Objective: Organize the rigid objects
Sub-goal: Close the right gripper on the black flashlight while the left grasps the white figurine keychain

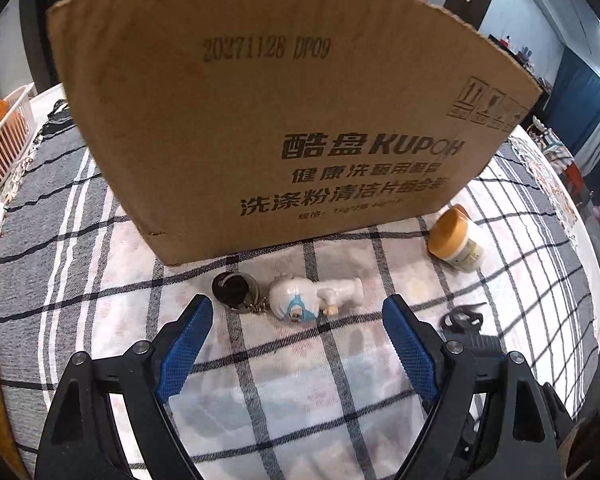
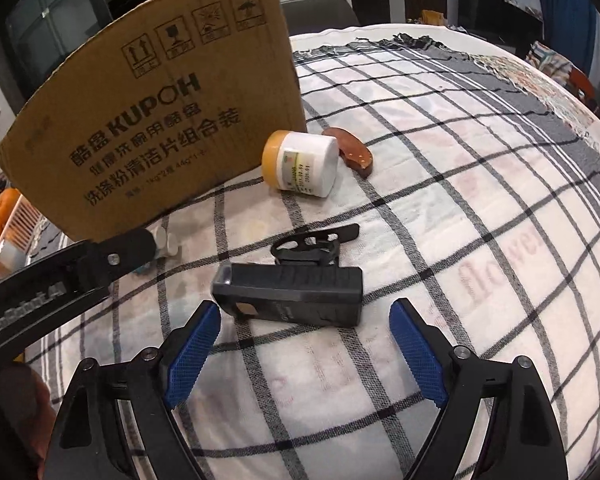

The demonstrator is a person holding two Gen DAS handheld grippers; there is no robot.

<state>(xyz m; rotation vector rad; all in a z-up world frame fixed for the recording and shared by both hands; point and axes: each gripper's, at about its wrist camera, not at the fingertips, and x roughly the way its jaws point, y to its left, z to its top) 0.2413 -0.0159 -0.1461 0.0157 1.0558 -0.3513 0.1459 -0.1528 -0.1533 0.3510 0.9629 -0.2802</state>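
Observation:
A cardboard box (image 1: 276,120) stands on the checked tablecloth; it also shows in the right wrist view (image 2: 152,120). In front of it lie a white figurine (image 1: 308,296) with a dark key ring (image 1: 236,292) attached. My left gripper (image 1: 298,310) is open just before the figurine, touching nothing. A white jar with a yellow lid (image 2: 300,160) lies on its side by the box's corner, a brown wooden piece (image 2: 350,152) beside it. A dark grey rectangular device (image 2: 292,296) with a black bracket (image 2: 312,244) lies just ahead of my open right gripper (image 2: 304,318).
A white basket with oranges (image 1: 4,136) stands at the table's left edge. The left gripper's arm (image 2: 60,280) crosses the right wrist view at left. The jar (image 1: 456,240) lies right of the figurine. The table edge curves round at the far right.

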